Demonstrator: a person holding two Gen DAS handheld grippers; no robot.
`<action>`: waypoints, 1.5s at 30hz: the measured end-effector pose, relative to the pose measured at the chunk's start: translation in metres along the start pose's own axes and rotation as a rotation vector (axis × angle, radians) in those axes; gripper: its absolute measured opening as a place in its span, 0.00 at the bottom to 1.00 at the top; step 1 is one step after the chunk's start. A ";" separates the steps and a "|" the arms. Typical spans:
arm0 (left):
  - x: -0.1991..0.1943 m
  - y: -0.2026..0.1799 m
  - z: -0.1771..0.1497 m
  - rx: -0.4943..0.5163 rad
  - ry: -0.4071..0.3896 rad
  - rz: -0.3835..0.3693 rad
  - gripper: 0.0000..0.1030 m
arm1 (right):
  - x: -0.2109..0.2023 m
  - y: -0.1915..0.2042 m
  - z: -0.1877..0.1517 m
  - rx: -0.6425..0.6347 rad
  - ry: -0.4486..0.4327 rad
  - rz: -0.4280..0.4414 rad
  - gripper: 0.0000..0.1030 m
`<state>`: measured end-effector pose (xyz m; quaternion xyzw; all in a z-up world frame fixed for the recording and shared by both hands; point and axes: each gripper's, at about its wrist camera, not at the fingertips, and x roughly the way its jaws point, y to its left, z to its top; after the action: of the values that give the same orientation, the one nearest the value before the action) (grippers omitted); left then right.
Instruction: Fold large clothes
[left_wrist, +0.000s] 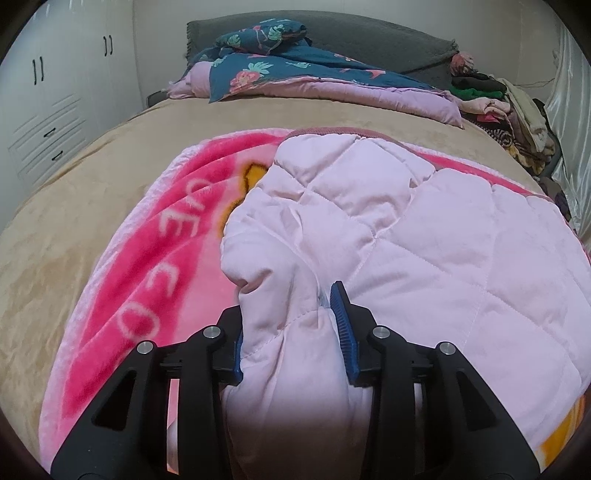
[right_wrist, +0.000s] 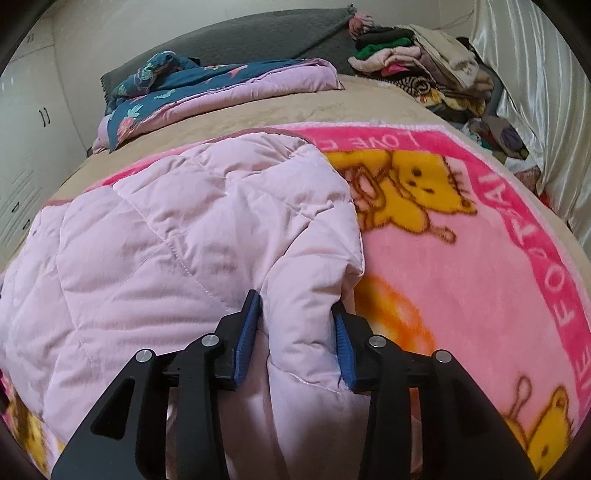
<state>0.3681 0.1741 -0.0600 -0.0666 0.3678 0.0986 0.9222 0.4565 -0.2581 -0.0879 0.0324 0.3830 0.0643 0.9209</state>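
Observation:
A pale pink quilted jacket (left_wrist: 424, 236) lies on a pink cartoon-bear blanket (left_wrist: 155, 258) on the bed. My left gripper (left_wrist: 291, 325) is shut on a bunched fold at the jacket's left near edge; the blue pads press the padding from both sides. In the right wrist view the jacket (right_wrist: 177, 240) fills the left and middle, with the blanket (right_wrist: 461, 258) to the right. My right gripper (right_wrist: 299, 332) is shut on a thick fold at the jacket's right near edge. The jaws stand wide apart around the padding in both views.
A tan bedspread (left_wrist: 110, 162) covers the bed. A folded blue floral and lilac quilt (left_wrist: 295, 74) lies at the head by a grey headboard (left_wrist: 369, 33). A pile of clothes (right_wrist: 424, 62) sits at the far right by a satin curtain (right_wrist: 528, 74). White wardrobes (left_wrist: 48, 99) stand left.

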 end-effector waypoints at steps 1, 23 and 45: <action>0.000 0.000 0.000 -0.002 0.001 0.001 0.30 | -0.001 0.000 0.000 -0.001 0.006 -0.004 0.39; -0.084 -0.001 -0.020 -0.065 -0.066 -0.012 0.91 | -0.133 -0.001 -0.036 0.024 -0.207 0.028 0.96; -0.071 0.016 -0.079 -0.307 0.037 -0.103 0.91 | -0.132 0.000 -0.080 0.214 -0.116 0.092 0.96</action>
<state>0.2619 0.1647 -0.0688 -0.2272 0.3615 0.1047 0.8982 0.3077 -0.2766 -0.0516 0.1519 0.3318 0.0633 0.9289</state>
